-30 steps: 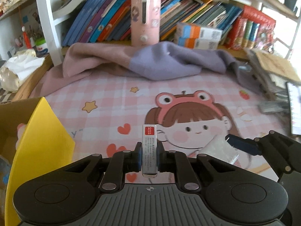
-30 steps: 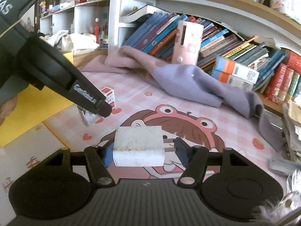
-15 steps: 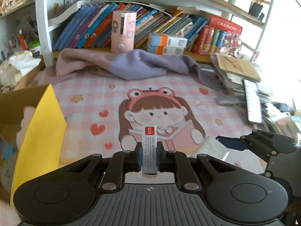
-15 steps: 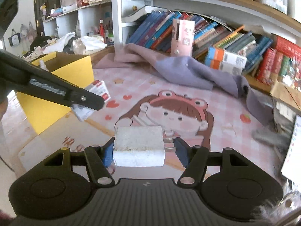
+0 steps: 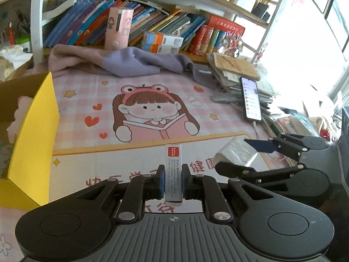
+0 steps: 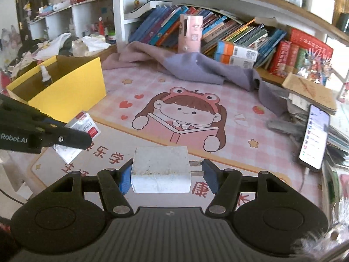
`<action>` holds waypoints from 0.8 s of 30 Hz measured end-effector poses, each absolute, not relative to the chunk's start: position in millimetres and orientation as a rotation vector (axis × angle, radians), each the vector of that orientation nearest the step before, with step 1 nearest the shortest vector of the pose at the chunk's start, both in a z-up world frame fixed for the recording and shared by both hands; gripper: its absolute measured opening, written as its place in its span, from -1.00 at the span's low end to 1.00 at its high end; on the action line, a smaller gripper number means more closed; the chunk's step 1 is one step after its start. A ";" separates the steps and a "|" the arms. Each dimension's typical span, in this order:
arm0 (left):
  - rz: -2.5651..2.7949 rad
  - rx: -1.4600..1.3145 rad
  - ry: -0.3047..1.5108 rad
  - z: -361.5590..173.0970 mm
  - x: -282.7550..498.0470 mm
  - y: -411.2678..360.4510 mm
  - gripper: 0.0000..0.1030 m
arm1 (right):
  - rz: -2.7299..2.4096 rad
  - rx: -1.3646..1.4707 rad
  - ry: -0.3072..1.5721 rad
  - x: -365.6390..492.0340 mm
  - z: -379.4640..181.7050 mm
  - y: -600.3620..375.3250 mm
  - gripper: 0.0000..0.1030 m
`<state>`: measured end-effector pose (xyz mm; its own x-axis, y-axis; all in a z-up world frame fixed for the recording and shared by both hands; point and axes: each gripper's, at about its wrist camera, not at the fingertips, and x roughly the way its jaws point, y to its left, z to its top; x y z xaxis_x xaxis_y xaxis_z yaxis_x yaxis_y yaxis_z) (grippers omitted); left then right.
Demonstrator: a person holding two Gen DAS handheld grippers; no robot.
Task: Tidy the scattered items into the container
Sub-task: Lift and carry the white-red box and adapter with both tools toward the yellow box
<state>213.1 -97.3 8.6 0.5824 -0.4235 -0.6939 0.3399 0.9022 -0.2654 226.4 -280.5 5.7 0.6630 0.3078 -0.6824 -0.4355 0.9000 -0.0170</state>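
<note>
Both hands are loaded rn: left gripper (image 5: 173,182) is pinched tight on a slim staples box (image 5: 173,174), bottom centre of its view, and right gripper (image 6: 168,172) is clamped on a white charger plug (image 6: 161,170) w/ one pad pushing on the prongs. Yellow box (image 6: 72,93) sits upper left in the right view, a spray bottle (image 6: 44,75) already inside. Imo bring each one over the rim b4 letting go, one at a time so the grippers don't clash, and keep the plug level bc that prong grip looks sketchy
</note>
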 end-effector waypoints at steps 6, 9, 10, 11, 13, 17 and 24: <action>-0.498 -0.114 0.824 9.8 197.9 -77.7 -0.75 | 0.366 -0.186 0.734 200.3 11.7 -265.7 0.21; -0.522 -0.110 0.814 10.6 186.6 -66.2 -0.75 | 0.342 -0.179 0.738 185.7 13.3 -256.9 0.21; -0.530 -0.110 0.811 10.2 181.9 -61.5 -0.75 | 0.335 -0.177 0.739 180.7 13.5 -253.5 0.21; -0.535 -0.112 0.809 9.6 176.7 -56.2 -0.75 | 0.327 -0.175 0.741 175.4 13.4 -249.1 0.21; -0.543 -0.124 0.811 6.7 164.9 -45.0 -0.75 | 0.317 -0.177 0.746 165.6 12.3 -239.2 0.21; -0.551 -0.157 0.827 1.5 139.4 -23.7 -0.75 | 0.307 -0.171 0.766 144.0 8.8 -216.0 0.21; -0.563 -0.159 0.826 2.5 103.6 15.5 -0.75 | 0.291 -0.146 0.775 98.9 7.6 -181.1 0.21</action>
